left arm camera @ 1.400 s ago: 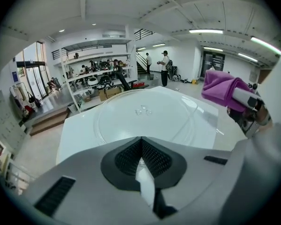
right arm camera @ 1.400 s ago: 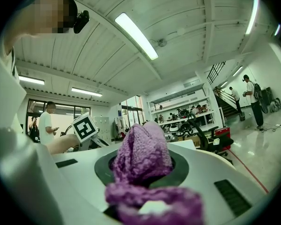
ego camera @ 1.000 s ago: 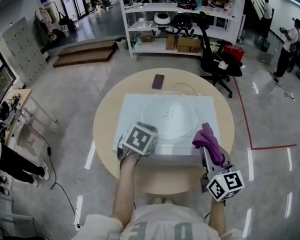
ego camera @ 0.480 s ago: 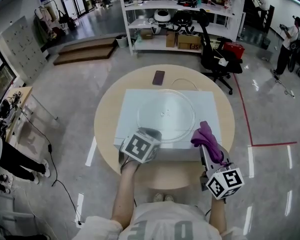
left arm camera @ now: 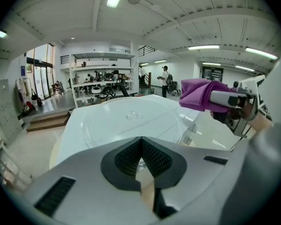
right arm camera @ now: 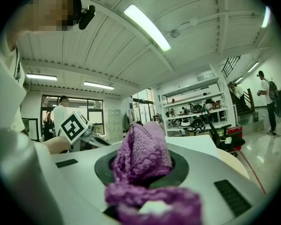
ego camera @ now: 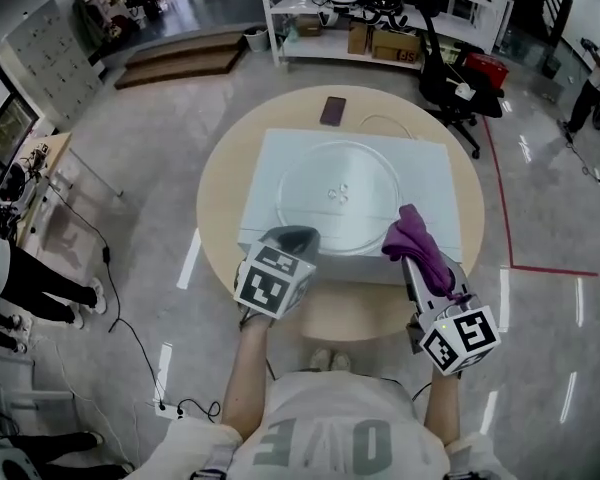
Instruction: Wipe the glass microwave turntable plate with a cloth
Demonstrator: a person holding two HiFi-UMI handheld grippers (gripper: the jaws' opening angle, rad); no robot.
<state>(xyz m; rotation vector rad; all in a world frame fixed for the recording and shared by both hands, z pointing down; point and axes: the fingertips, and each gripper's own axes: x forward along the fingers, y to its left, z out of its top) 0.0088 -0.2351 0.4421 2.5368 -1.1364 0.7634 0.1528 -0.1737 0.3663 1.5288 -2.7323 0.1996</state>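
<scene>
My right claw [ego camera: 418,260] clamps the purple cloth [ego camera: 414,236], whose bunched length points forward over the flat glass plate's [ego camera: 320,208] rim, while my left claw [ego camera: 286,236] is closed, empty.

The cloth [ego camera: 417,243] in my right gripper [ego camera: 410,268] is a purple knit, matt and nubbly; the plate [ego camera: 337,196] is clear glass, smooth and glossy. Under it are a smooth matt white slab [ego camera: 430,168] and a pale wood-look table [ego camera: 225,193]. My left gripper [left arm camera: 141,159] is matt grey plastic with black ribbed pads [left arm camera: 157,159].
</scene>
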